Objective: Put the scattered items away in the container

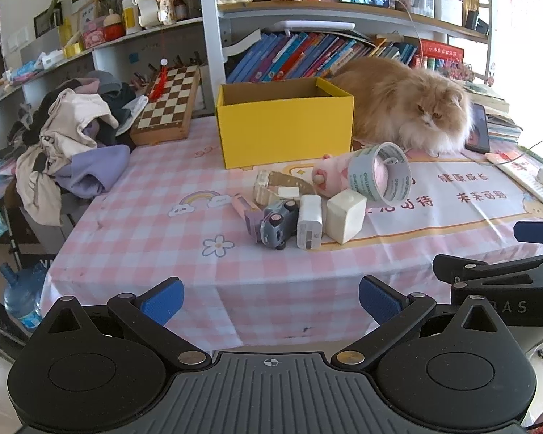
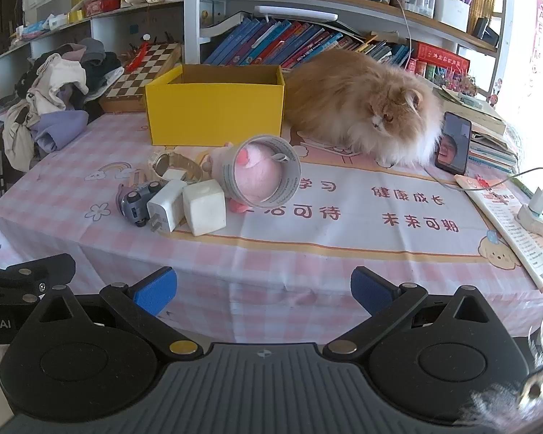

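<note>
A yellow open box [image 1: 284,133] [image 2: 213,114] stands at the back of the pink checked table. In front of it lies a cluster: a tape roll [image 1: 389,175] [image 2: 286,170] leaning on a pink plush toy [image 1: 329,179] [image 2: 257,177], a white cube [image 1: 345,215] [image 2: 204,206], a white charger [image 1: 309,222] [image 2: 164,206], a grey toy car [image 1: 278,224] [image 2: 135,202] and a wristwatch [image 1: 271,184] [image 2: 175,166]. My left gripper [image 1: 271,302] is open and empty before the table's front edge. My right gripper [image 2: 264,291] is open and empty too, beside it.
An orange cat [image 1: 409,105] [image 2: 362,105] lies right of the box. A phone [image 2: 452,143], booklet [image 2: 517,231] and power strip [image 2: 541,217] are at the right. Clothes [image 1: 72,137] and a chessboard [image 1: 168,103] are at the left. Bookshelves stand behind.
</note>
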A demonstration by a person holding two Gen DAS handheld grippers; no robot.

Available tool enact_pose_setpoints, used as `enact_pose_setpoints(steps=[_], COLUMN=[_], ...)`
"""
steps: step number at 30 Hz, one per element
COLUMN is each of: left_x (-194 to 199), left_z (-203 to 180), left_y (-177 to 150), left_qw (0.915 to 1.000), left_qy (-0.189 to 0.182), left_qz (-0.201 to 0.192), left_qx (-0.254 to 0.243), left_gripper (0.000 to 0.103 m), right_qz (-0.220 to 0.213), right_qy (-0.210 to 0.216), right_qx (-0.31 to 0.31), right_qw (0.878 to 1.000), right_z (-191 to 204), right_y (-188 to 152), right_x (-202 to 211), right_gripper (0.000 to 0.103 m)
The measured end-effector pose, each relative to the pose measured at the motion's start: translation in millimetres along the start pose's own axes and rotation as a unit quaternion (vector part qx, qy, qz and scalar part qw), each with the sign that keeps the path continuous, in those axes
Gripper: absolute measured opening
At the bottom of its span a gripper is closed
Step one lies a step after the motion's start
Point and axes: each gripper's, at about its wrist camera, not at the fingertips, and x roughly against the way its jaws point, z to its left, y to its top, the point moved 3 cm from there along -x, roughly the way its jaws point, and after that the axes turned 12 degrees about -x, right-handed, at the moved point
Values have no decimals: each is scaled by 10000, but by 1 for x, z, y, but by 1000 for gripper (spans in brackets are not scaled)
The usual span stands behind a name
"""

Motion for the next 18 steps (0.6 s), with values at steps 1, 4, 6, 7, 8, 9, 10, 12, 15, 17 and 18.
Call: enact_pose_setpoints(steps=[1, 4, 6, 7, 8, 9, 10, 12, 15, 17, 18], left_x=[0, 0, 0, 0, 0, 0, 1, 1, 2, 3, 4], left_z=[0, 0, -1, -1, -1, -1, -1, -1, -1, 0, 0], left_y=[0, 0, 3, 3, 3, 3, 3, 3, 3, 3, 3], left_qw=[10000, 10000, 10000, 10000, 10000, 10000, 10000, 10000, 10000, 10000, 10000], left_qy=[2, 6, 8, 12, 10, 6, 6, 3, 13, 22, 29], left_qz=[-3, -5, 11, 8, 5, 2, -1, -4, -26, -50, -54], left_qx=[1, 2, 8, 11, 15, 19, 17, 13, 19, 38, 48], left_gripper=[103, 103, 103, 103, 103, 103, 103, 103, 103, 103, 103], right_qz=[-7, -6, -11, -13, -16, -21, -26, -27, -38, -45, -51], right_qy=[3, 2, 2, 5, 8, 7, 6, 4, 17, 32, 40], right_qx=[2, -5, -7, -5, -4, -6, -8, -8, 9, 22, 28], right_qw=[10000, 10000, 10000, 10000, 10000, 10000, 10000, 10000, 10000, 10000, 10000], right_z=[0, -1, -1, -1, -1, -1, -1, 0, 0, 1, 1], right_y=[0, 1, 1, 1, 1, 1, 1, 1, 1, 1, 1], right_x=[0, 0, 0, 0, 1, 1, 1, 1, 2, 3, 4], right_gripper=[103, 103, 103, 103, 103, 103, 103, 103, 103, 103, 103])
